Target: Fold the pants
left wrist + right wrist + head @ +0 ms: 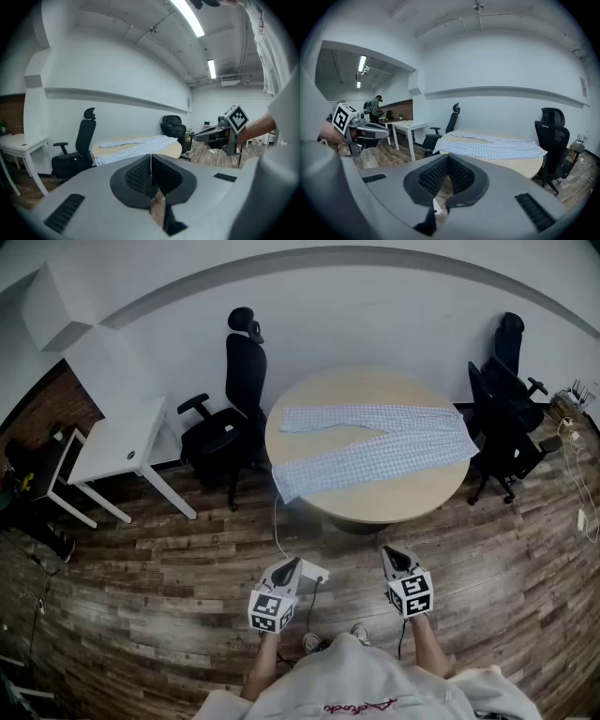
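Pants flat on the table, both your grippers shut and empty.
The checked pants [375, 451] lie spread across the round table [394, 507], waist at the table's right edge, legs running to its left edge, and the nearer hem droops over the rim. You hold the left gripper [292, 565] and the right gripper [393, 556] well short of the table's near side, jaws pressed together with nothing between them. A black chair [239, 390] stands left of the table.
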Demonstrator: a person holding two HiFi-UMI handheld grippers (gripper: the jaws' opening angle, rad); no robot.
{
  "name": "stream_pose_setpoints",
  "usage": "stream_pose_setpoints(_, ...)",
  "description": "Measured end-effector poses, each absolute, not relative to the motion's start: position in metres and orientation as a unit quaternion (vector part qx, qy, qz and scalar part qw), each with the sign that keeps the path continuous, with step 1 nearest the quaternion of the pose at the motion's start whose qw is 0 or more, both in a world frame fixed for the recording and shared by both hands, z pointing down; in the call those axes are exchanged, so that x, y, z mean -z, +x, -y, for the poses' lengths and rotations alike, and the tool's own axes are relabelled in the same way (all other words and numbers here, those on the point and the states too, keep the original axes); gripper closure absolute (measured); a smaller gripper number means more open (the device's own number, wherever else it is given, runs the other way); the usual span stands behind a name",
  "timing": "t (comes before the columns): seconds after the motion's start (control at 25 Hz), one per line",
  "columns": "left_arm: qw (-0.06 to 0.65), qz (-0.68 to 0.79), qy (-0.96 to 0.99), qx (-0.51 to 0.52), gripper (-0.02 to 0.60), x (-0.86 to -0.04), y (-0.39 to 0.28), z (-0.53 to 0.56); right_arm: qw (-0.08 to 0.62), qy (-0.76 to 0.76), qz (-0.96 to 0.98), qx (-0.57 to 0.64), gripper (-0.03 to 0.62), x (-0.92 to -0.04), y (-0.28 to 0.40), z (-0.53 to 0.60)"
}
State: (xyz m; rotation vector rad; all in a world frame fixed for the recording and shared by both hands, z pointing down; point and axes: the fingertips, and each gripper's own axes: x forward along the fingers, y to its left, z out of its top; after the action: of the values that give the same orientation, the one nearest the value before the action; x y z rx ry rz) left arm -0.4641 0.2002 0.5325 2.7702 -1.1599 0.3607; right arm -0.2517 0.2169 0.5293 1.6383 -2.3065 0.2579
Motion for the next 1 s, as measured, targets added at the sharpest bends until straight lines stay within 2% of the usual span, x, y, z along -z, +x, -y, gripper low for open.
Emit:
stream_pose_setpoints(0.48,0.050,0.411,0.902,-0.123,0.548,-0.525,-0.418,-0.202,0.133,0.541,0.825,-0.093,0.565,-0.533,-0.206,-0.219)
stream_pose_setpoints(1.0,0.059,0.433,0.887,-0.149,0.548,-0.537,-0.412,-0.184,0.137,0.518,0.838,-0.106,0.565,-0.556,-0.198,-0.195)
